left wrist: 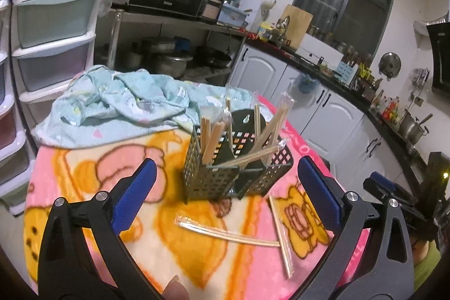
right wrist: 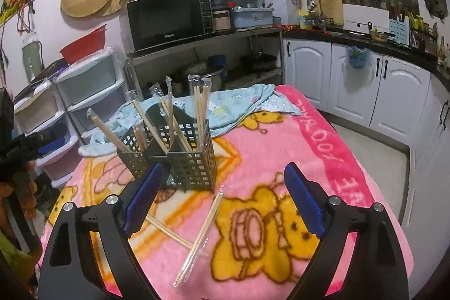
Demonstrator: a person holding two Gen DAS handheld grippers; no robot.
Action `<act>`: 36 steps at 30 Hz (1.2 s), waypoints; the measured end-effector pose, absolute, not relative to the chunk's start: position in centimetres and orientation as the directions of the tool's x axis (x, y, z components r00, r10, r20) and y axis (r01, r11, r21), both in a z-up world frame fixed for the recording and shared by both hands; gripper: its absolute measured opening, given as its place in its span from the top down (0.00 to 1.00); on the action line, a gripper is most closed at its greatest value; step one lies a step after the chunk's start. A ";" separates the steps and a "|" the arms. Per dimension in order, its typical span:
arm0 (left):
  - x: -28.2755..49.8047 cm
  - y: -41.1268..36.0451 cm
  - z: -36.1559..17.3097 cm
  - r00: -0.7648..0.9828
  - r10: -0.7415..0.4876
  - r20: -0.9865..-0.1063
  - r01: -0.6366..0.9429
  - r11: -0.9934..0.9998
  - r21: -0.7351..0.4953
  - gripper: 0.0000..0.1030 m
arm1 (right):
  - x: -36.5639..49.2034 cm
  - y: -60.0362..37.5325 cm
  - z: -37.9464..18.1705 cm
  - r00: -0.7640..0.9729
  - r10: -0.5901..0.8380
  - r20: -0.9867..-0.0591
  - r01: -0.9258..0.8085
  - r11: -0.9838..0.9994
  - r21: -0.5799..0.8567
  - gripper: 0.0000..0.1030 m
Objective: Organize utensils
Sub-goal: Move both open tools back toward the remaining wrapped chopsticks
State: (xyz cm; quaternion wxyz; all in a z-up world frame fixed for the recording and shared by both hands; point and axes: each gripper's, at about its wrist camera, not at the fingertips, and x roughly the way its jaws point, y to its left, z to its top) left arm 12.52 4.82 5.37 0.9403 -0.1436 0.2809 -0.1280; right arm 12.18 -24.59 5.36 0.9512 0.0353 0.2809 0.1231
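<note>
A dark green perforated utensil caddy (left wrist: 213, 179) (right wrist: 194, 162) stands on a pink cartoon blanket, with several wrapped pairs of wooden chopsticks (left wrist: 213, 137) (right wrist: 201, 108) upright in it. Two wrapped pairs lie loose on the blanket in front of it: one flat (left wrist: 227, 234) (right wrist: 168, 231), one angled (left wrist: 281, 229) (right wrist: 199, 235). My left gripper (left wrist: 225, 182) is open, its blue pads either side of the caddy and nothing between them. My right gripper (right wrist: 223, 187) is also open and empty, above the loose chopsticks. The right gripper shows at the left view's right edge (left wrist: 393, 193).
A crumpled light blue cloth (left wrist: 121, 103) (right wrist: 242, 100) lies behind the caddy on the blanket-covered table (left wrist: 84, 159) (right wrist: 323, 148). Plastic drawer units (left wrist: 53, 47) (right wrist: 92, 94) stand to the left. A shelf with a microwave (right wrist: 168, 18) and white kitchen cabinets (right wrist: 393, 92) are beyond.
</note>
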 end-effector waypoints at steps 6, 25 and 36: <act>12.3 4.6 4.8 0.801 -0.323 -0.504 0.160 0.927 -0.339 0.10 | 12.1 -24.6 5.0 0.802 0.254 -0.541 -0.216 0.967 0.135 0.17; 11.5 3.6 1.0 0.748 -0.343 -0.568 0.135 0.917 -0.375 0.10 | 12.8 -24.4 2.5 0.746 0.285 -0.602 -0.245 0.958 0.149 0.17; 12.1 2.6 -3.6 0.656 -0.411 -0.633 0.128 0.887 -0.443 0.10 | 13.8 -23.6 -0.4 0.692 0.274 -0.668 -0.244 0.960 0.141 0.17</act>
